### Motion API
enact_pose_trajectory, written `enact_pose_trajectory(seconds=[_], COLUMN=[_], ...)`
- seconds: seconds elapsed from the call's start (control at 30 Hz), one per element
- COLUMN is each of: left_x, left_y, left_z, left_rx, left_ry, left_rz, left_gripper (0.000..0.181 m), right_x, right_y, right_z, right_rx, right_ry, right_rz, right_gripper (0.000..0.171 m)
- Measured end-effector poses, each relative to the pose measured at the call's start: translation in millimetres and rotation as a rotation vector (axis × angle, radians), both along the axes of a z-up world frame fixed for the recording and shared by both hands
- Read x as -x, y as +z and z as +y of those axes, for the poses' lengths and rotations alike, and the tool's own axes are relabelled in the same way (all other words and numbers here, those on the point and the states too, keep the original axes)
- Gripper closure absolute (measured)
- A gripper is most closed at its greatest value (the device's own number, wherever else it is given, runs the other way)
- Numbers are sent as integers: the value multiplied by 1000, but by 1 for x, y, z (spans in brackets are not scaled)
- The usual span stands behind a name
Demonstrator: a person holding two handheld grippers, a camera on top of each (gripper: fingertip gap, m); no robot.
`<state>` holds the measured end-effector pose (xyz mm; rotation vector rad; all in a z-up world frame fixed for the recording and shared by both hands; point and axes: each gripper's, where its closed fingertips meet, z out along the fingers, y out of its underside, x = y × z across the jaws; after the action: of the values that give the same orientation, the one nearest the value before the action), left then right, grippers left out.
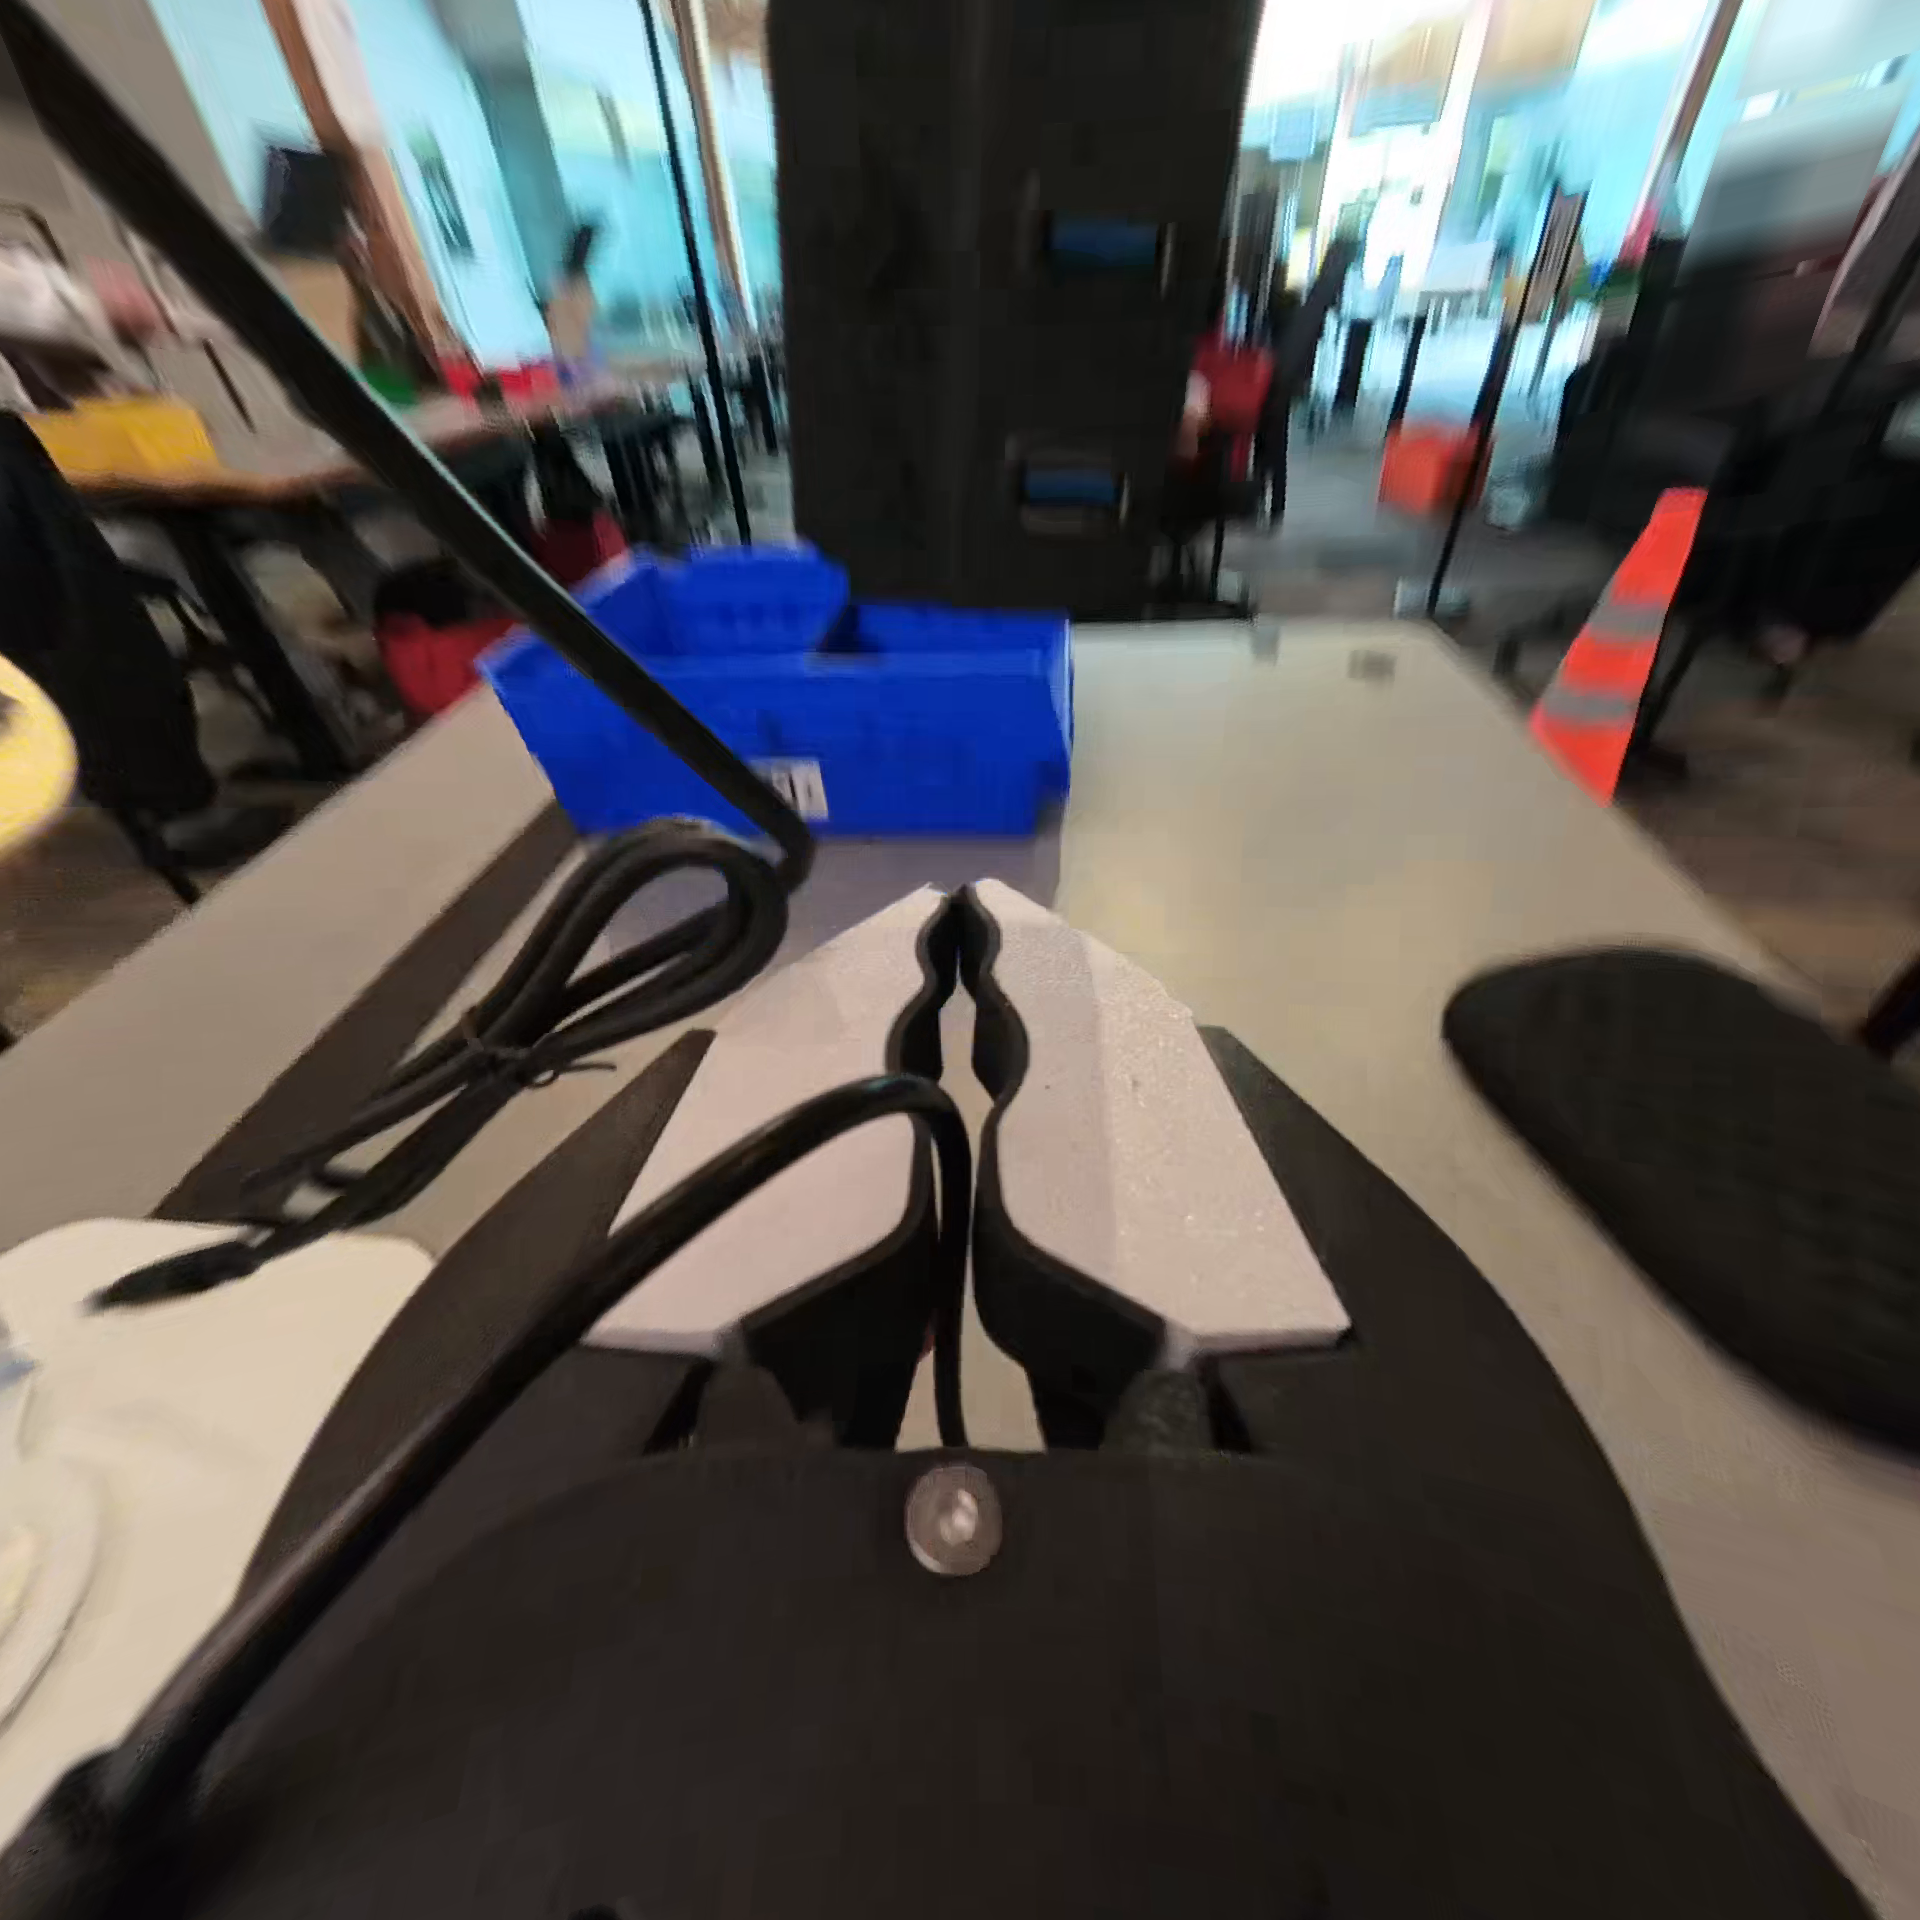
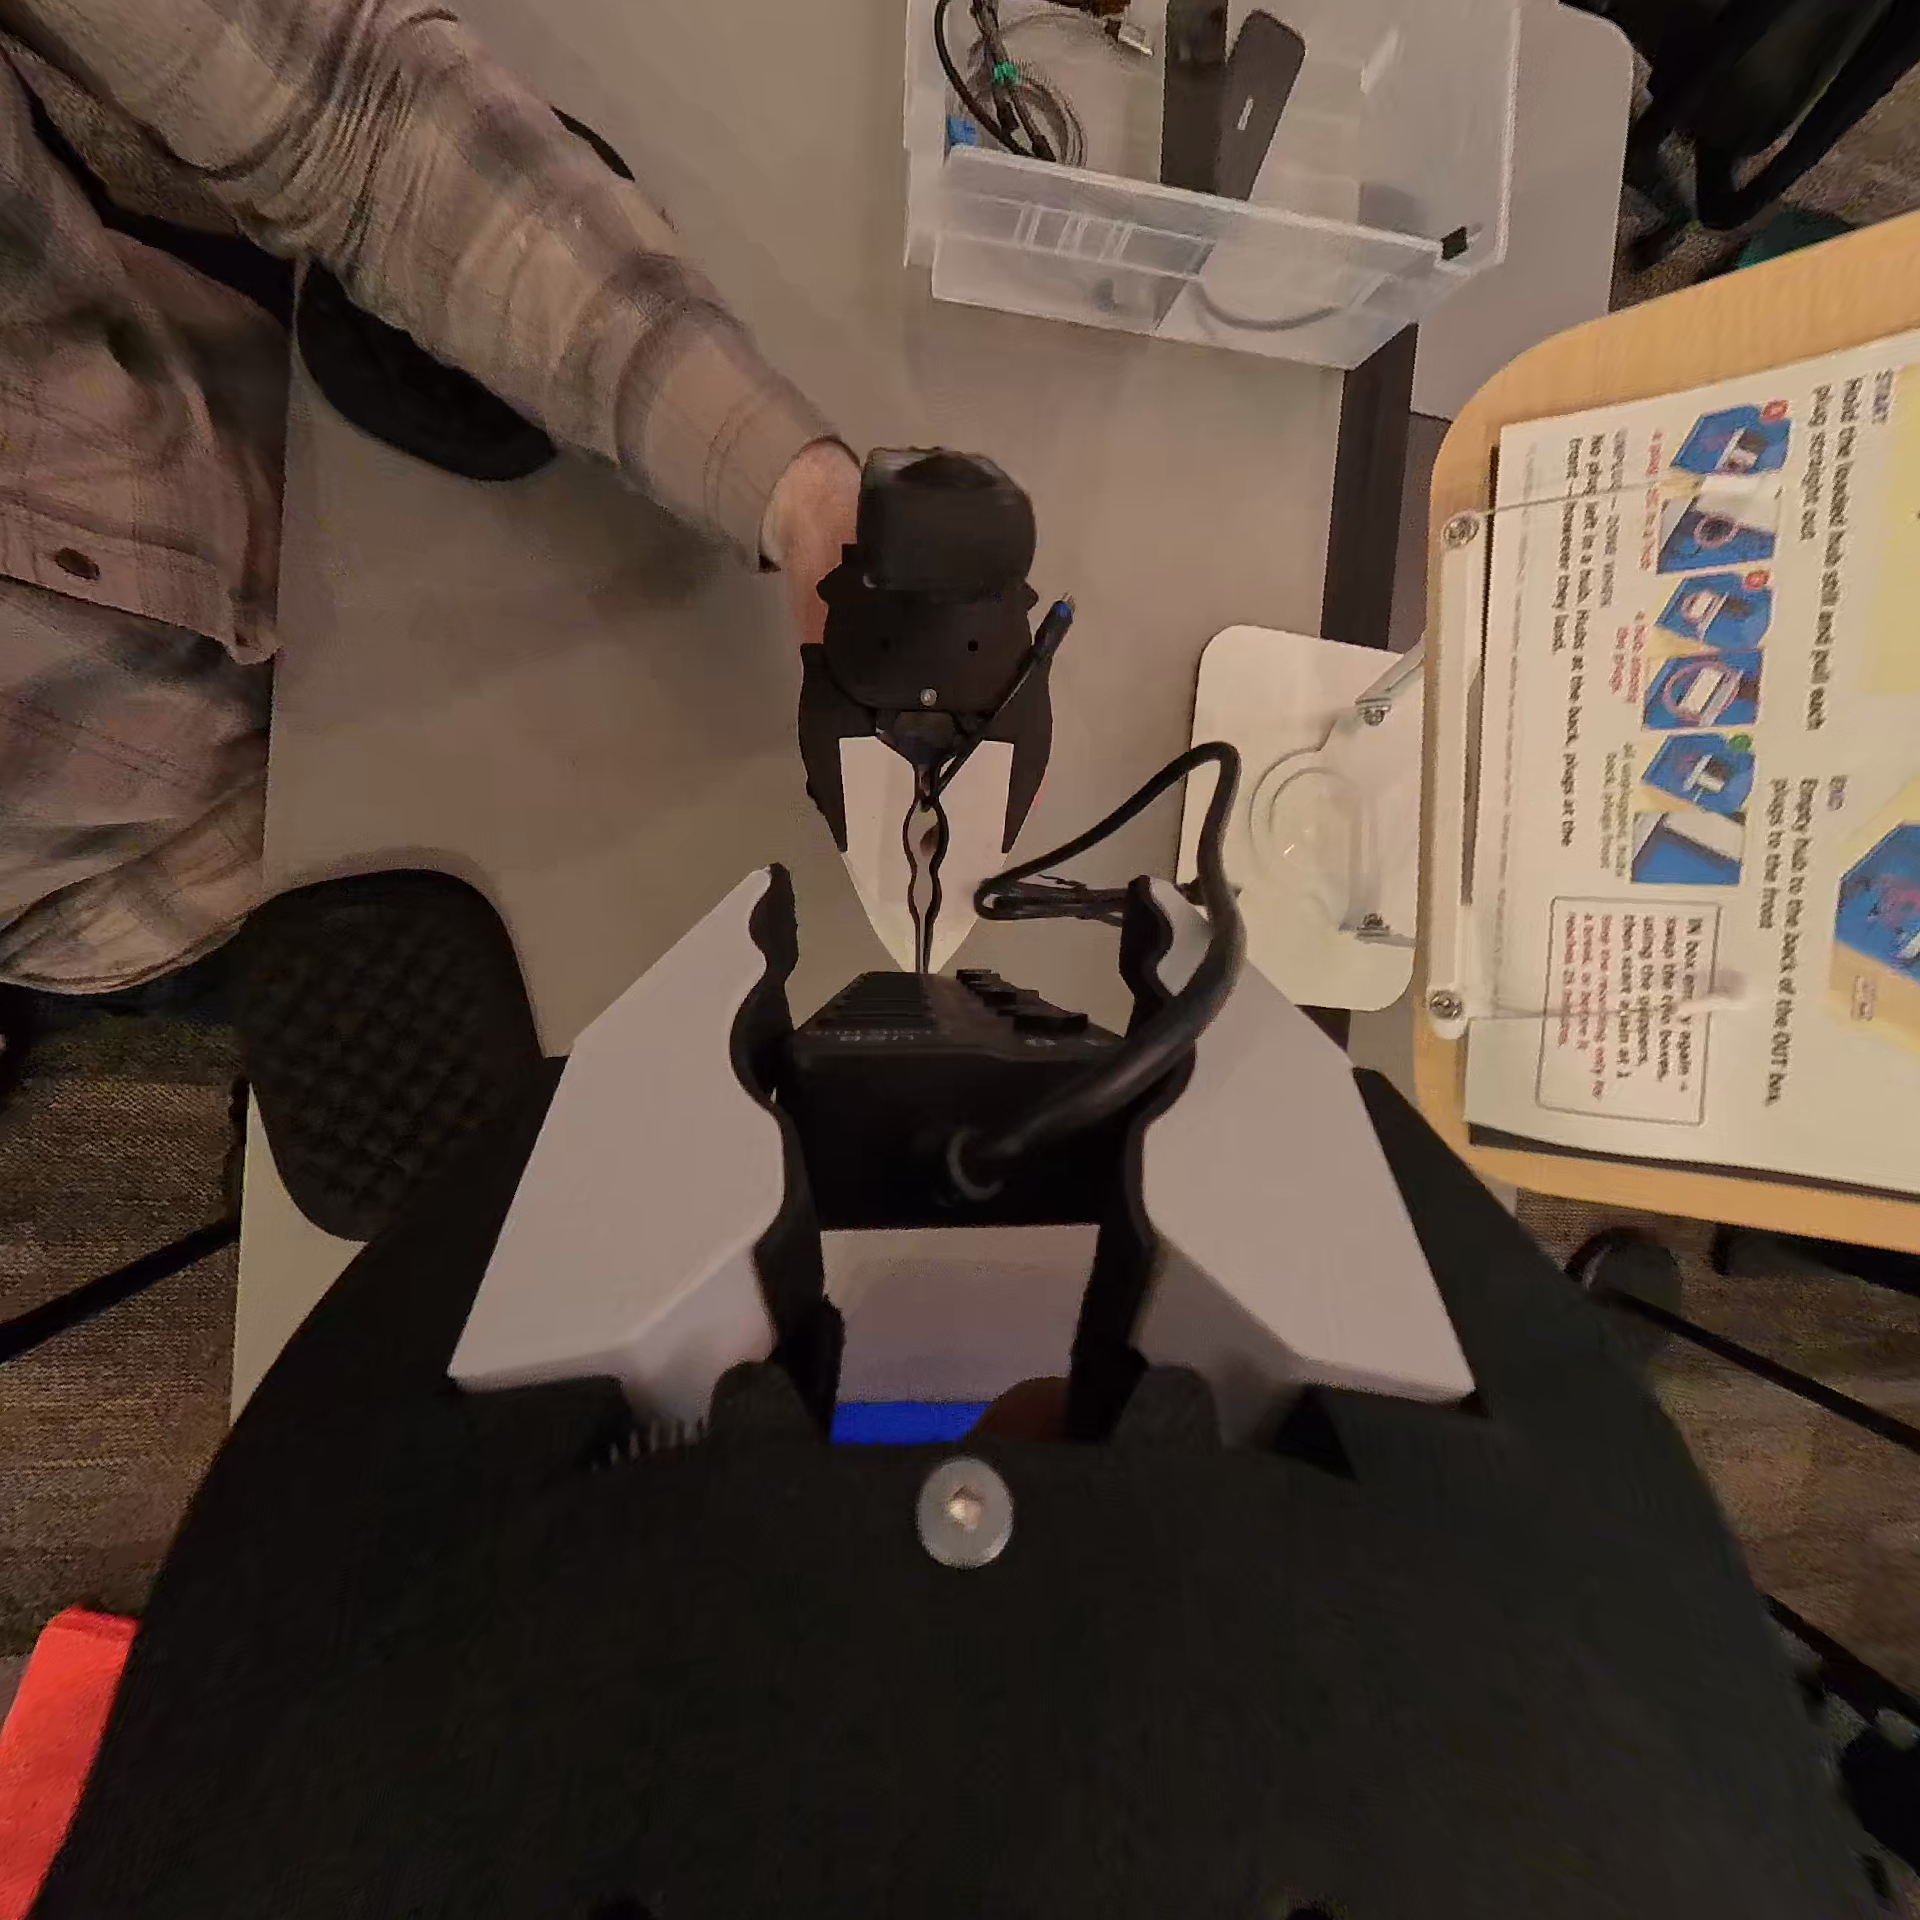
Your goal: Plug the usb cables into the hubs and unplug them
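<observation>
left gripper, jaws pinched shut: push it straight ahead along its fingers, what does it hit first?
Probably the USB hub. In the right wrist view the left gripper points tip-first at the hub's port face, almost touching, while the right gripper clamps the hub. Depth is unclear.

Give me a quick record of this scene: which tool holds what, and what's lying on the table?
right tool: clamped on a black hub
left tool: shut on a thin cable, tip at the hub's row of ports
hub cord: leaves the hub's near end and loops off to one side
table: grey, with a blue bin, a clear bin and a tied cable bundle
beside the table: wooden board with a printed sheet
</observation>
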<state>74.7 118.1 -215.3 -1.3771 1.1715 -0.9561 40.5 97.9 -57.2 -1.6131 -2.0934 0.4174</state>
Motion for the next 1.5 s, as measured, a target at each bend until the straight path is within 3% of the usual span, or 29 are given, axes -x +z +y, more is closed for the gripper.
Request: enact_pose_trajectory(seconds=[0.13, 0.27, 0.33, 0.4, 0.57, 0.63, 0.73, 0.83, 0.87, 1.07, 1.17, 1.37, 1.5], left_x=[-5, -14, -19, -21, -12, -7, 3, 14, 22, 70, 91, 89, 85], left_y=[-36, -44, -42, -51, -78, -81, -81, -93, -100, -116, -119, -122, -137], left_z=[-4, 1, -1, -4, -7, -6, -3, -7, -10, -24, -28, -35, -32], left_rx=[-34, 68, 202, 280, 431, 472, 469, 471, 477, 414, 278, -49, -55], left_ry=[-14, 23, 13, 4, 44, 71, 127, 165, 180, 215, 195, 128, 151], left_rz=[234, 220, 149, 154, 201, 184, 194, 310, 372, 586, 705, 876, 885], left_gripper=[179, 178, 173, 154, 141, 126, 116, 84, 82, 100, 114, 123, 128], right_x=[-22, -42, -48, -53, -63, -66, -68, -69, -70, -77, -79, -82, -83], right_y=[-12, -26, -31, -36, -50, -56, -62, -68, -71, -86, -90, -102, -111], right_z=[-7, -10, -12, -14, -20, -22, -27, -30, -31, -37, -41, -47, -52], right_rx=[18, 32, 44, 48, 65, 69, 77, 84, 85, 96, 95, 93, 109], right_ry=[-23, -41, -42, -42, -34, -27, -15, -9, -7, 0, 6, 13, 17], right_rz=[17, 12, 21, 31, 38, 39, 44, 51, 50, 38, 35, 16, 10], right_gripper=[108, 108, 108, 108, 108, 108, 109, 108, 108, 109, 108, 108, 109])
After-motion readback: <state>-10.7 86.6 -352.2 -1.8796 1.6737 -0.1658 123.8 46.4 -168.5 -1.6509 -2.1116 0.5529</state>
